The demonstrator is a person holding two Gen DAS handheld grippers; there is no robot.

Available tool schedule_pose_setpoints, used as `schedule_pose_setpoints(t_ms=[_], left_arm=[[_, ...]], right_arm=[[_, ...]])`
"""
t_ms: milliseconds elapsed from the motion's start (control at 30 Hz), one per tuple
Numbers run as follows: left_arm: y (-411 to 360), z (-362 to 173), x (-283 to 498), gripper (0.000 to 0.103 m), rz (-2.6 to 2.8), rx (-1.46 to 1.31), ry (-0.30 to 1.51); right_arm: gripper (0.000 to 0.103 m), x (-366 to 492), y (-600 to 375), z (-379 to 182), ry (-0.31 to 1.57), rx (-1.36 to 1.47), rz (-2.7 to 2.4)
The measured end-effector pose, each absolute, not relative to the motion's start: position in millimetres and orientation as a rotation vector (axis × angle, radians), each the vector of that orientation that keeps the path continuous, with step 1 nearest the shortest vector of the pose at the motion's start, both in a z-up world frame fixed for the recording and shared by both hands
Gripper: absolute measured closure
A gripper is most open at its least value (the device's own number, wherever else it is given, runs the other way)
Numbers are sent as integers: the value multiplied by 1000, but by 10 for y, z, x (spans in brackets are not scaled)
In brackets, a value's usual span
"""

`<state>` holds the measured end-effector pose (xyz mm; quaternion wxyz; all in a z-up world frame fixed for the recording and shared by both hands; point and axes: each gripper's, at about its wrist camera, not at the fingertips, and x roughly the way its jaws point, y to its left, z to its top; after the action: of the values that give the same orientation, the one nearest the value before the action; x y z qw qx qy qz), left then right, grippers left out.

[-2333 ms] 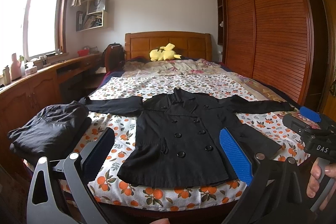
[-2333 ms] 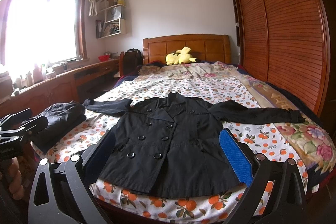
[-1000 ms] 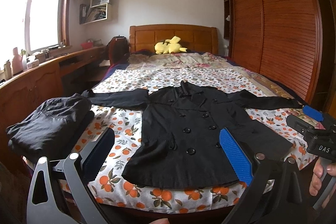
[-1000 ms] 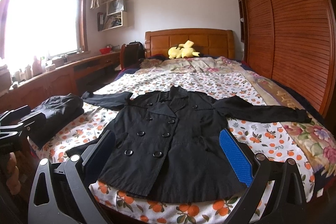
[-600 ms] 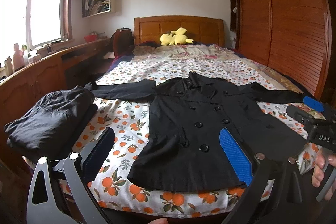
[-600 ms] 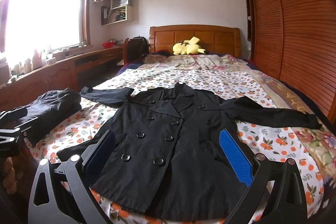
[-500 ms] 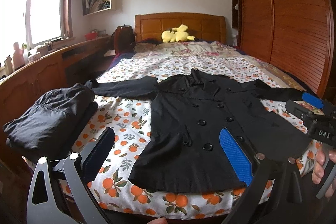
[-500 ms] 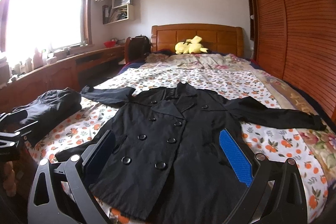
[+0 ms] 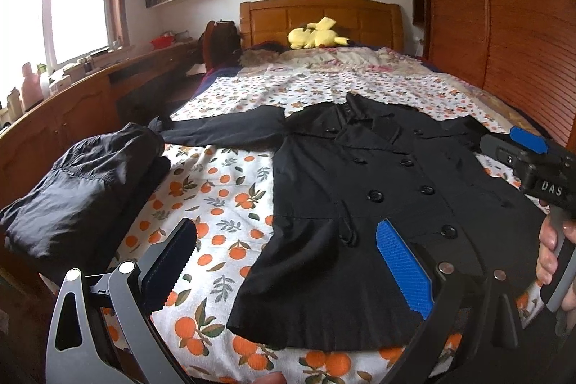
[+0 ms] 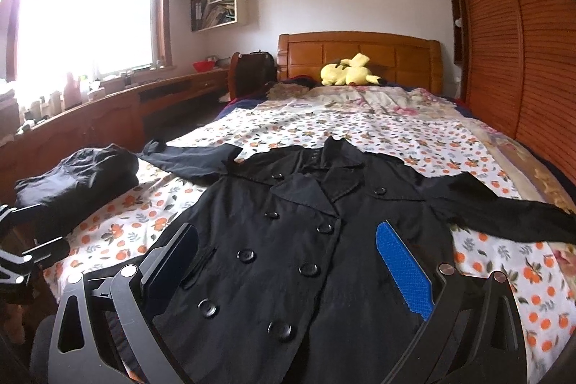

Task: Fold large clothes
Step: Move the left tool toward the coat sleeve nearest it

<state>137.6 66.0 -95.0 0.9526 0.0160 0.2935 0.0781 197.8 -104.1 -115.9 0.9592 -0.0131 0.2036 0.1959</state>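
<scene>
A black double-breasted coat (image 9: 378,182) lies flat, front up, on the bed, sleeves spread left and right; it also shows in the right wrist view (image 10: 306,240). My left gripper (image 9: 288,261) is open and empty, hovering over the coat's lower left hem. My right gripper (image 10: 288,265) is open and empty, above the coat's lower front. The right gripper's body (image 9: 532,168) shows at the right edge of the left wrist view, held by a hand.
A folded dark garment (image 9: 82,189) sits at the bed's left edge, also in the right wrist view (image 10: 75,182). The orange-print sheet (image 9: 216,204) covers the bed. A yellow plush (image 10: 349,71) lies by the headboard. A wooden desk (image 10: 108,110) runs left, a wardrobe (image 10: 522,42) right.
Both grippers have moved forward and lower toward the coat, which now fills more of each view. Both stay open and empty. The coat has not moved.
</scene>
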Motion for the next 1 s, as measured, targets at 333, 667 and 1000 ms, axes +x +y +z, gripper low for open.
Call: schedule_pose_setpoints(t_ms=[333, 667, 1000], left_arm=[[722, -1101, 1783, 2, 184, 28, 631], [984, -1214, 2417, 2, 171, 41, 675], [1470, -1347, 3224, 2, 195, 18, 704]], right_arm=[[7, 2623, -768, -1302, 451, -36, 446], [7, 3115, -492, -1526, 470, -16, 450], [7, 3298, -446, -1897, 571, -39, 459]])
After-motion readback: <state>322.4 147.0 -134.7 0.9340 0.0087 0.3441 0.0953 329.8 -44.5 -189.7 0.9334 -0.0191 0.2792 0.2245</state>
